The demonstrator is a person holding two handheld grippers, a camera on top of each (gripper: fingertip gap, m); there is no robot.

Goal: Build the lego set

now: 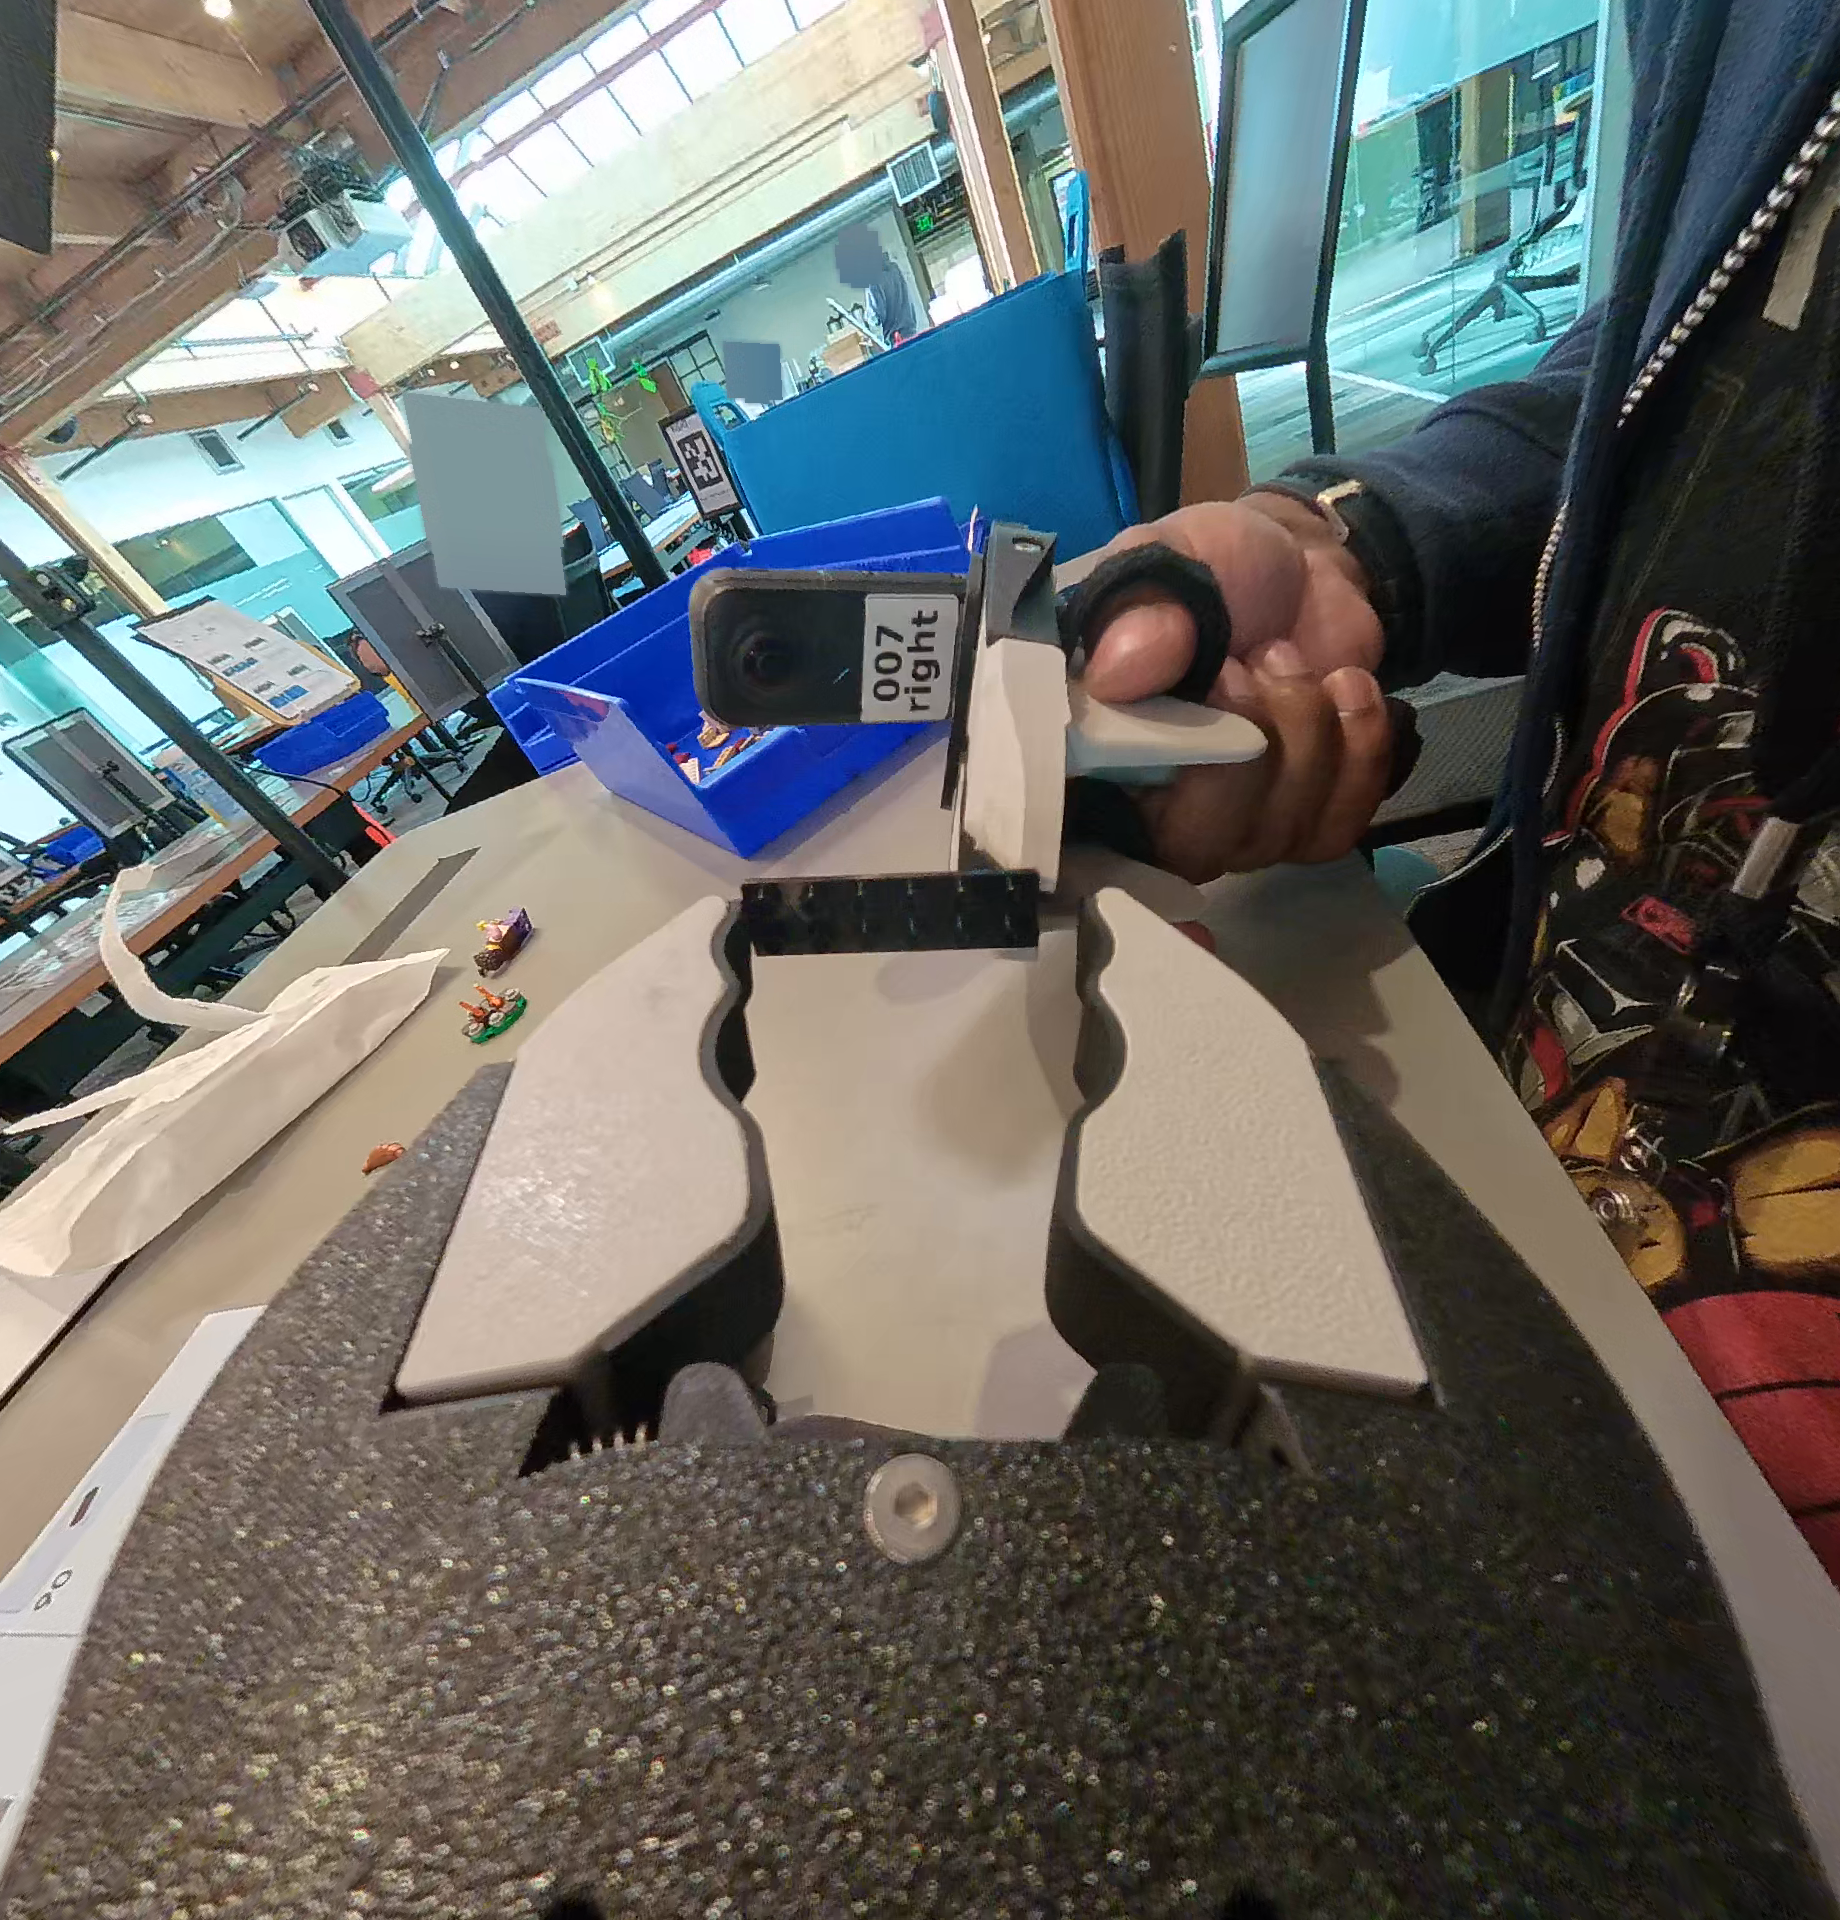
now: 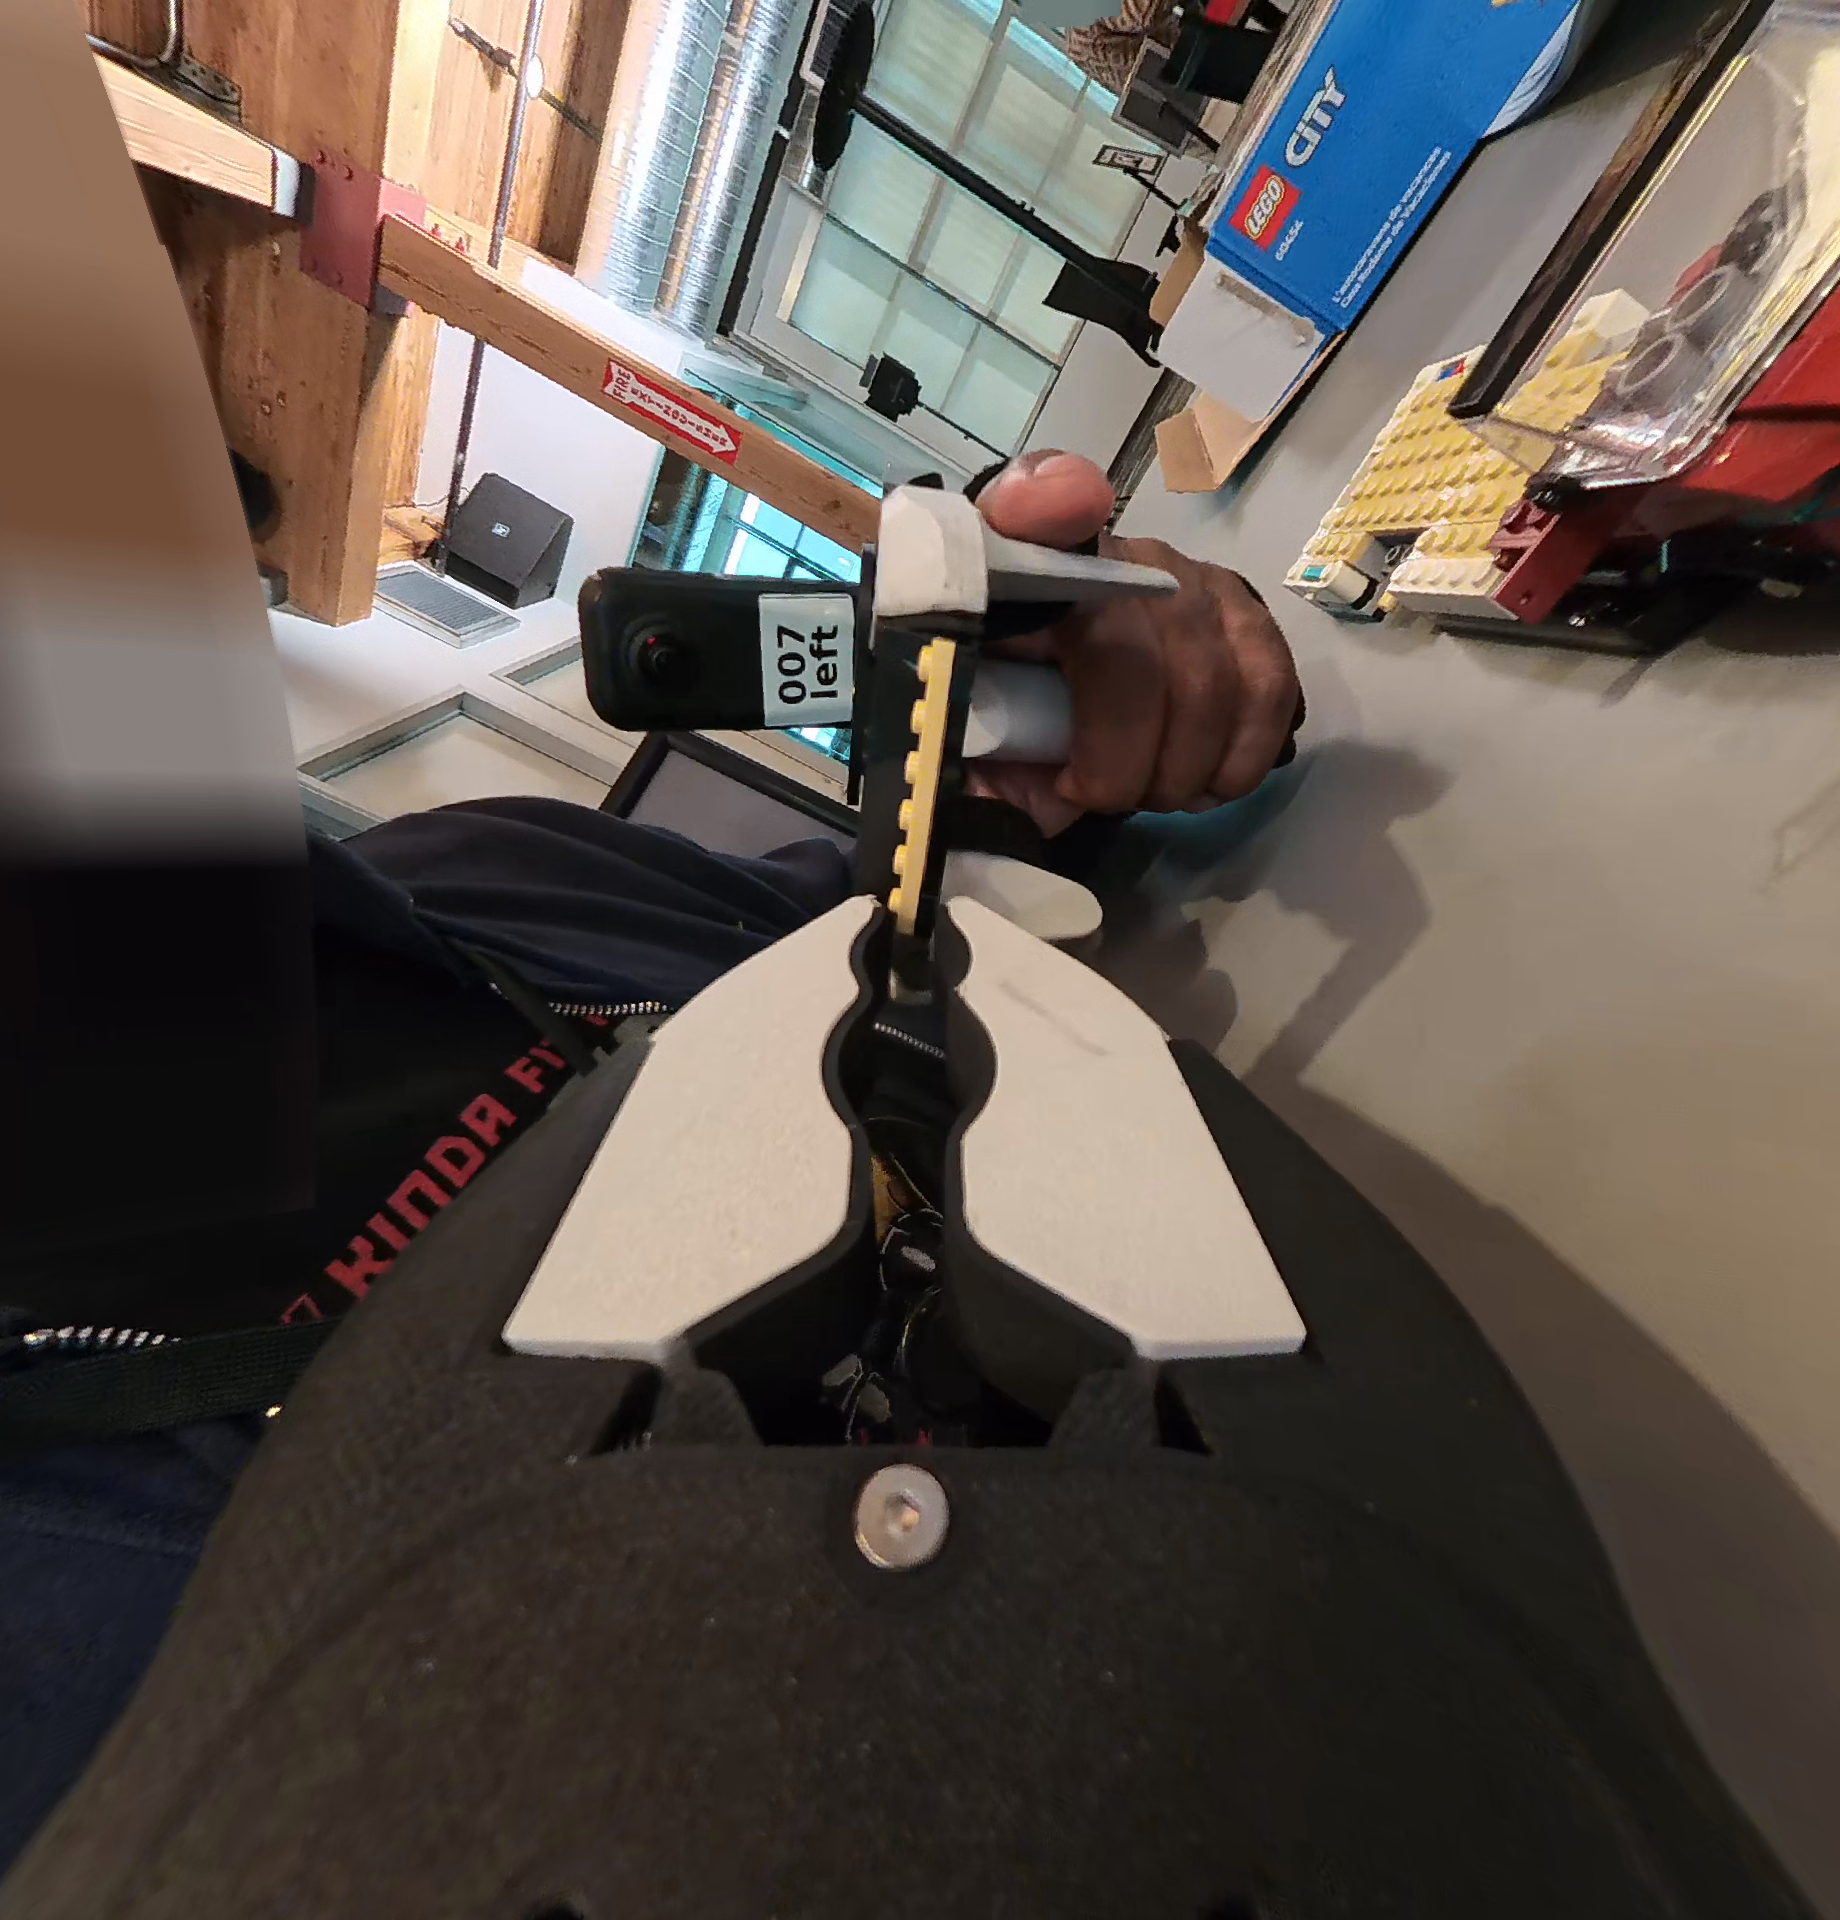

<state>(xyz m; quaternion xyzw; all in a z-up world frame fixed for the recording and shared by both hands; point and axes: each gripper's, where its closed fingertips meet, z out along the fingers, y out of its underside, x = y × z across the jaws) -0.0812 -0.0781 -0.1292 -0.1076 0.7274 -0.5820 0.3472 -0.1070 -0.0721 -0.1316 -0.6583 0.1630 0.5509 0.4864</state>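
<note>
Right tongs (image 2: pixel 911 935) pinching black-and-yellow plate (image 2: pixel 921 790) endwise, long axis crossing spread left tongs (image 1: pixel 905 935).

You have a long flat plastic building plate (image 1: pixel 890 914), black on its underside and pale yellow on its studded face (image 2: pixel 921 769). It is up off the grey tabletop (image 1: pixel 604 831), on edge, one end pinched between your right fingers (image 2: pixel 900 935) and spanning your wide-apart left fingers (image 1: pixel 718 935).
</note>
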